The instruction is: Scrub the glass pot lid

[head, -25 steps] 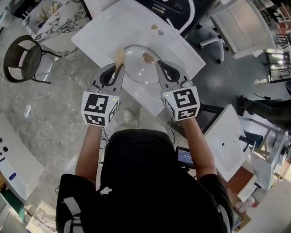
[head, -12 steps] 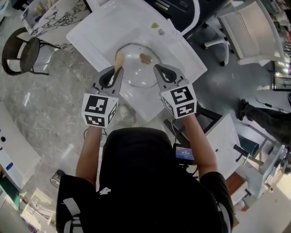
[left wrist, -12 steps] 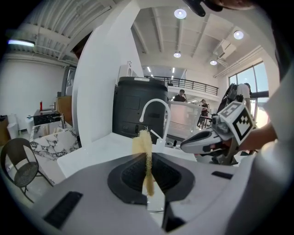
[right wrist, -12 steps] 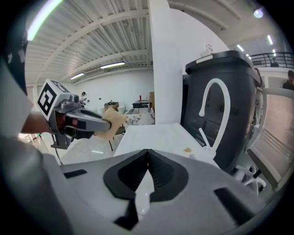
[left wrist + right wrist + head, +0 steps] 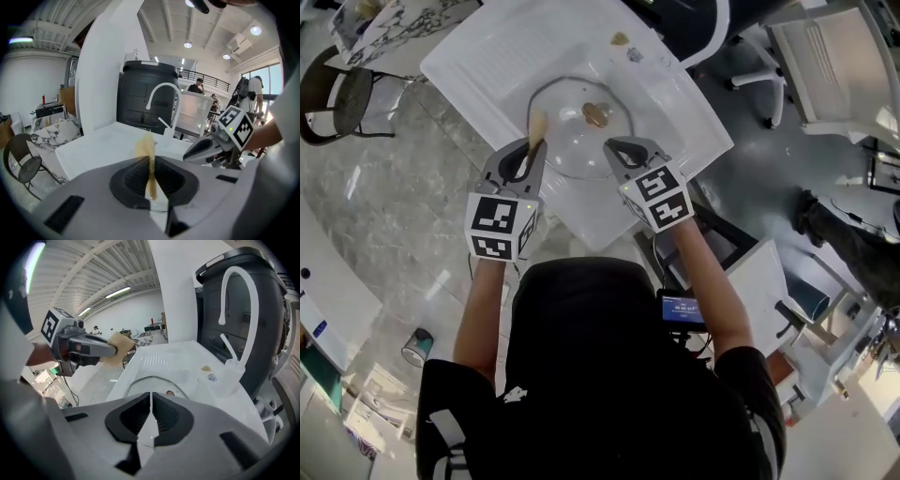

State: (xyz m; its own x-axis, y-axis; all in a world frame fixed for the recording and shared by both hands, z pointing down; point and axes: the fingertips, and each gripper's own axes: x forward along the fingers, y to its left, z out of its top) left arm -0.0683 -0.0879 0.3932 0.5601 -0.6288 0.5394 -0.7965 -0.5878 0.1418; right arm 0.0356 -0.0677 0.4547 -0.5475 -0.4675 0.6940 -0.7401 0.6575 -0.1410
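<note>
The glass pot lid [image 5: 574,141] with its brown knob [image 5: 596,114] lies in the basin of a white sink [image 5: 502,52]. My left gripper [image 5: 533,144] is shut on a thin tan sponge [image 5: 538,124], whose free end sticks out over the lid's left rim. In the left gripper view the sponge [image 5: 147,157] stands edge-on between the jaws. My right gripper [image 5: 610,146] is shut with nothing in it, over the lid's near right rim. The right gripper view shows the lid [image 5: 157,383] just beyond the closed jaws, and the left gripper [image 5: 93,348] with the sponge [image 5: 123,343].
A white faucet [image 5: 233,301] rises at the sink's far side, in front of a dark bin [image 5: 145,96]. Two small scraps [image 5: 620,39] lie on the sink rim. A black chair [image 5: 337,98] stands at the left and a second sink [image 5: 759,281] at the lower right.
Both grippers have sunk toward the lid, the right one tilting further down. The sponge stays in the left jaws and the right jaws stay shut.
</note>
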